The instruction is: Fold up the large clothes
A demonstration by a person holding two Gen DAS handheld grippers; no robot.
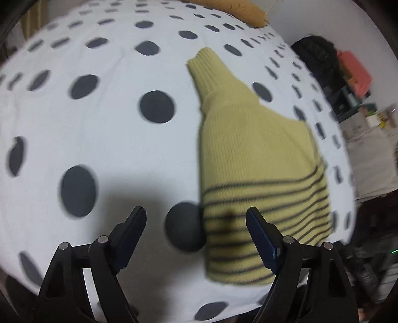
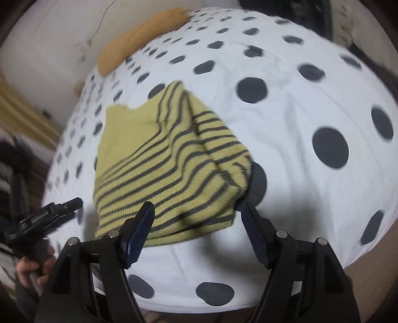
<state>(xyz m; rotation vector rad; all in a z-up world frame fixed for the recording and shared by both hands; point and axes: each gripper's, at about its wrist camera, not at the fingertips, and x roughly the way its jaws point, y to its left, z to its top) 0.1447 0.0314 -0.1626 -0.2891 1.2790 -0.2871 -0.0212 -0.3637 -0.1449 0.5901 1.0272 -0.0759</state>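
A yellow knit sweater [image 1: 251, 159] with dark stripes lies folded on a white bedsheet with dark dots [image 1: 99, 136]. One ribbed cuff or collar end points to the far side. My left gripper [image 1: 196, 213] is open and empty, just above the sweater's near left striped edge. In the right wrist view the sweater [image 2: 169, 164] lies bunched, with the striped part toward me. My right gripper [image 2: 195, 207] is open and empty over its near edge. The left gripper [image 2: 59, 208] shows at the left of that view, held in a hand.
A mustard-coloured pillow [image 1: 238, 12] lies at the far end of the bed; it also shows in the right wrist view [image 2: 139, 37]. Dark clothes and an orange box [image 1: 353, 69] stand beside the bed on the right. The bed's near edge [image 2: 199, 308] is close below.
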